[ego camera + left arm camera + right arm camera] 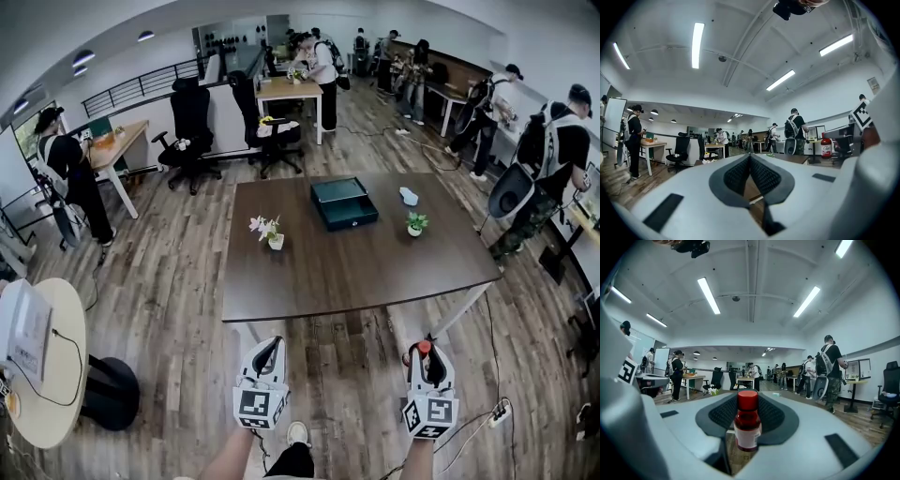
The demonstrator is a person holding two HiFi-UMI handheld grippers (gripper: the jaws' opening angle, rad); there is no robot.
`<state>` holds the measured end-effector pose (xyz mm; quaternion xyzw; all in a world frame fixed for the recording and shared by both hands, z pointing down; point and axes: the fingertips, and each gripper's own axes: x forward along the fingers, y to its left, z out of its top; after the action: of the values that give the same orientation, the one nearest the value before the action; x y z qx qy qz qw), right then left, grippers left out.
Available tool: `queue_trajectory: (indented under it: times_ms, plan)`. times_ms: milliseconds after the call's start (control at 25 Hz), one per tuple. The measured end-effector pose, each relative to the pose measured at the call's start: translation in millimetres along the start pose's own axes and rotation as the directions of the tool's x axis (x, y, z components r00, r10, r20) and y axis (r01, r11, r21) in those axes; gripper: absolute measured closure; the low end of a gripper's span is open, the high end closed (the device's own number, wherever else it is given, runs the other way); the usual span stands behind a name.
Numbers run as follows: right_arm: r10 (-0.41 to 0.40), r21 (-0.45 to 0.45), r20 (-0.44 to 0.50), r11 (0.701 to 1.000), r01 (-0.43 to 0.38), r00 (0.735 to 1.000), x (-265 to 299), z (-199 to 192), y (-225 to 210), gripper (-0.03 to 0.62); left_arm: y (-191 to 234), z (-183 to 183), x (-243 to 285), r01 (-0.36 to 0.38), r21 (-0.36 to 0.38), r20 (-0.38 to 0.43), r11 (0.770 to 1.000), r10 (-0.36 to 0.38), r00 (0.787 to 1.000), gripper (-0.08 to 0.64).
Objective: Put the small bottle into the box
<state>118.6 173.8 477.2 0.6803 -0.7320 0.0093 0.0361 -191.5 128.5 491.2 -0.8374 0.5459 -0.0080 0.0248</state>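
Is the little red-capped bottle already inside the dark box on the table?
No, the small bottle is clamped between the jaws of the right gripper, short of the table where the box sits.

"How much of the small bottle [424, 347] showed from the head view?"

"Only its red cap. The right gripper [423, 361] covered the rest. In the right gripper view its label was too blurred to read."

"And the box [343, 202]?"

"Too small to tell what lay inside. The pale object [409, 196] near it couldn't be identified either, and the round table [61, 412] was cut off by the left edge."
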Motion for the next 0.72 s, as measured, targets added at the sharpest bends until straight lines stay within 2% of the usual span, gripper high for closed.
queue_trajectory:
  times_ms: [400,720]
  plan:
    - [0.013,-0.033,0.049,0.999,-0.012,0.999,106.5,42.2,33.0,0.46,80.5,27.4,81.8,-0.014,0.008,0.067,1.0,0.014,0.998,0.558]
    - [0.005,-0.045,0.064,0.999,-0.002,0.998,148.3,49.0,37.0,0.46,102.8,34.3,124.0,0.006,0.009,0.094,1.0,-0.006,0.996,0.557]
